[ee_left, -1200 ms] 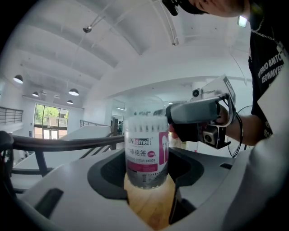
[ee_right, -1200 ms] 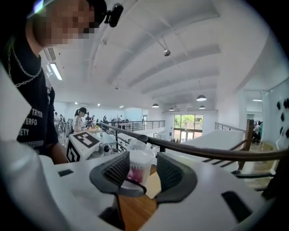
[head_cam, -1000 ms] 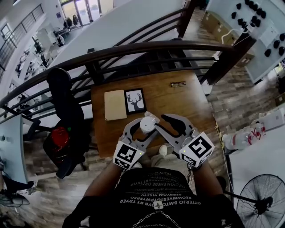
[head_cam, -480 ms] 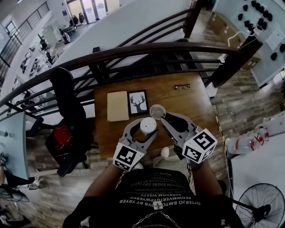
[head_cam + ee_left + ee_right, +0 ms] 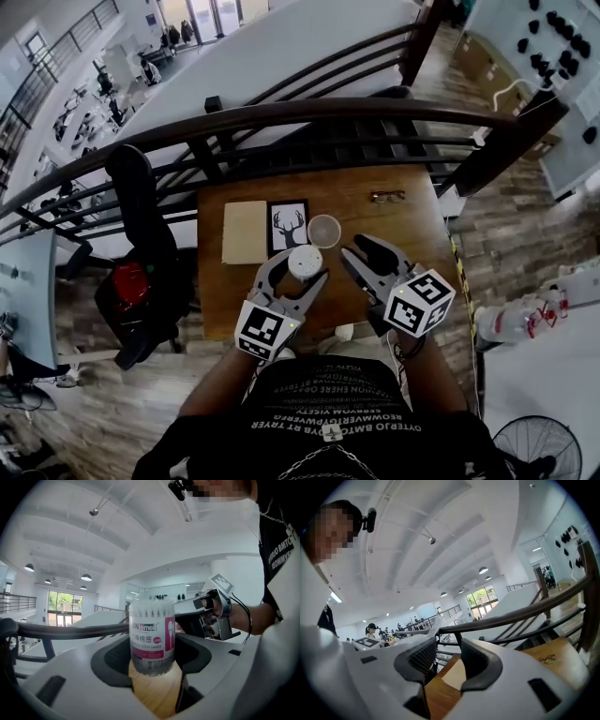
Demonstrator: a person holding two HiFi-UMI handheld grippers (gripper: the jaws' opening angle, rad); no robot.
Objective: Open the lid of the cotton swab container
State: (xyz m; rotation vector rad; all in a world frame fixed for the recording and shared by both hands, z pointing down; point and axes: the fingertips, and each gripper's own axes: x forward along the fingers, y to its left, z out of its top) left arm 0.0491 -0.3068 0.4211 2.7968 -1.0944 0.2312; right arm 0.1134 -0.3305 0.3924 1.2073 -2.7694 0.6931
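Cotton swab container [image 5: 305,262] stands upright, clamped in the left gripper [image 5: 301,267], near the deer picture [image 5: 287,225]; its lid [image 5: 323,230] lies just beside that picture. The right gripper [image 5: 353,246], jaws just opening, is empty: hold the tub level so no swabs spill

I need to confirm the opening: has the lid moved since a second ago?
Yes. The lid has gone from the cotton swab container to the table, right of the deer picture.

wooden table [image 5: 412,220] | deer picture [image 5: 288,225] just beside tan pad [image 5: 244,232] | glasses [image 5: 386,196] near far edge | black chair [image 5: 141,211] left
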